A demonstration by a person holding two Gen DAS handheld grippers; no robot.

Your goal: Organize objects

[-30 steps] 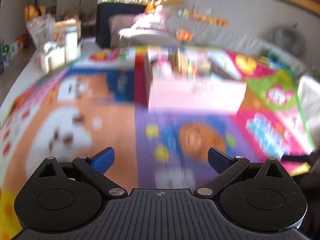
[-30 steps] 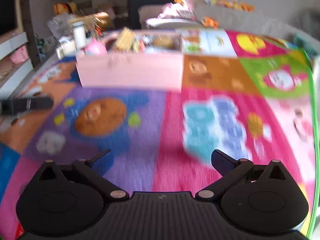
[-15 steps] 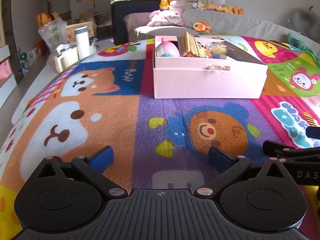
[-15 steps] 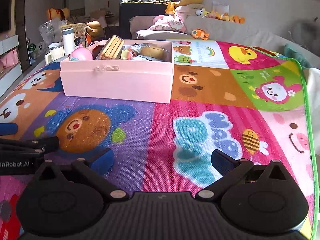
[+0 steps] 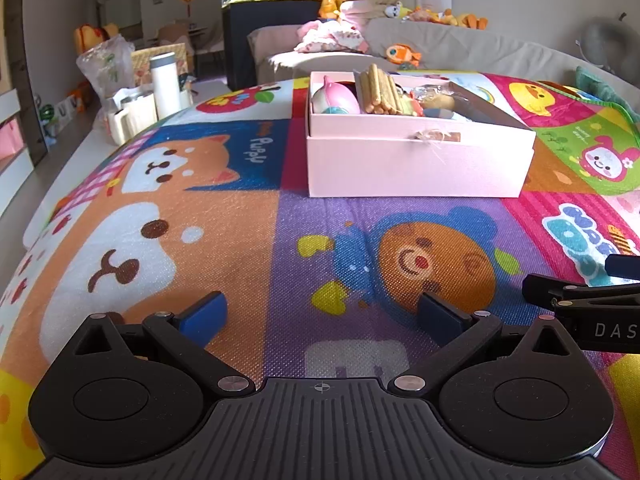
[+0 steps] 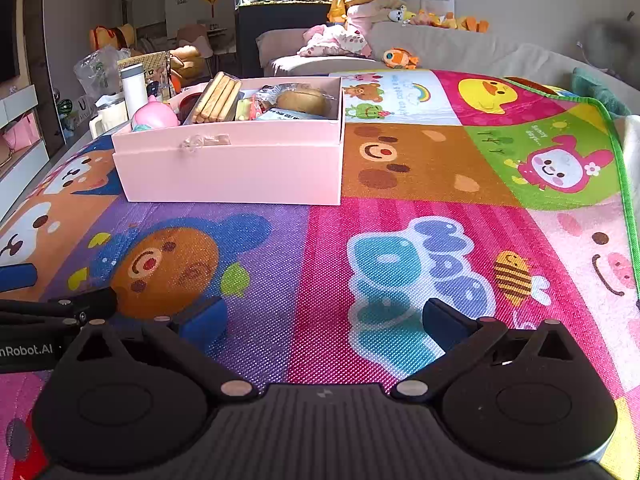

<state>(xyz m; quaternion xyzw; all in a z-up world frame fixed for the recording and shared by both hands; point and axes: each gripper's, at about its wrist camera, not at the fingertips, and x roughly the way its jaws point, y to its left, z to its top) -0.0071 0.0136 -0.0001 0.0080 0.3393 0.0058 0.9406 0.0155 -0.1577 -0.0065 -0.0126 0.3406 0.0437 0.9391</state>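
Covering the floor, cartoon mat bears pink box.

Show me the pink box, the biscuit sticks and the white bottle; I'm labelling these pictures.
Pink box [image 5: 416, 166]: left wrist view, on its front wall.
Biscuit sticks [image 6: 216, 98]: right wrist view, middle of the bundle inside the box.
White bottle [image 5: 165, 86]: left wrist view, on its body, beyond the mat.

The box sits on the mat, biscuits inside.
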